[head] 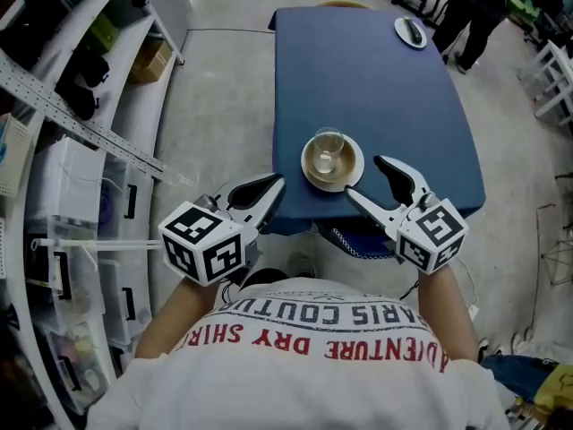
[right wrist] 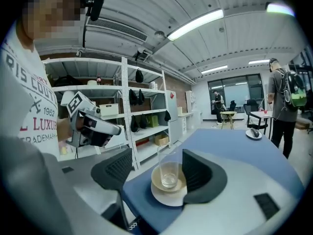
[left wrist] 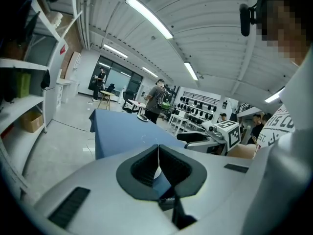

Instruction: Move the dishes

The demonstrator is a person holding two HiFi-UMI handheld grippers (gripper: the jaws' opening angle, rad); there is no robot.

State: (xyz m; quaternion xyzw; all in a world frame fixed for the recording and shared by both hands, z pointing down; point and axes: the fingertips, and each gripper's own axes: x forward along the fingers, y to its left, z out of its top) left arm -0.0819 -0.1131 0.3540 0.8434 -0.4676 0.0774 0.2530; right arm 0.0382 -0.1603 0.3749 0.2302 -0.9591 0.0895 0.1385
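Observation:
A clear glass (head: 328, 143) stands in a tan bowl (head: 343, 161), which sits on a cream plate (head: 333, 184) near the front edge of the blue table (head: 376, 88). My right gripper (head: 363, 176) is open just right of this stack. In the right gripper view the glass (right wrist: 169, 166), bowl (right wrist: 156, 178) and plate (right wrist: 165, 198) appear between the spread fingers (right wrist: 197, 172) without touching them. My left gripper (head: 277, 184) hangs off the table's left front corner, shut on nothing, its pads (left wrist: 157, 156) pressed together. A second plate (head: 410, 32) with a dark item lies at the far right corner.
White shelving (head: 89, 133) with boxes and bins runs along the left. A person (head: 470, 12) stands by the table's far right corner, with chairs and desks behind. Grey floor (head: 224, 106) lies between the shelves and the table.

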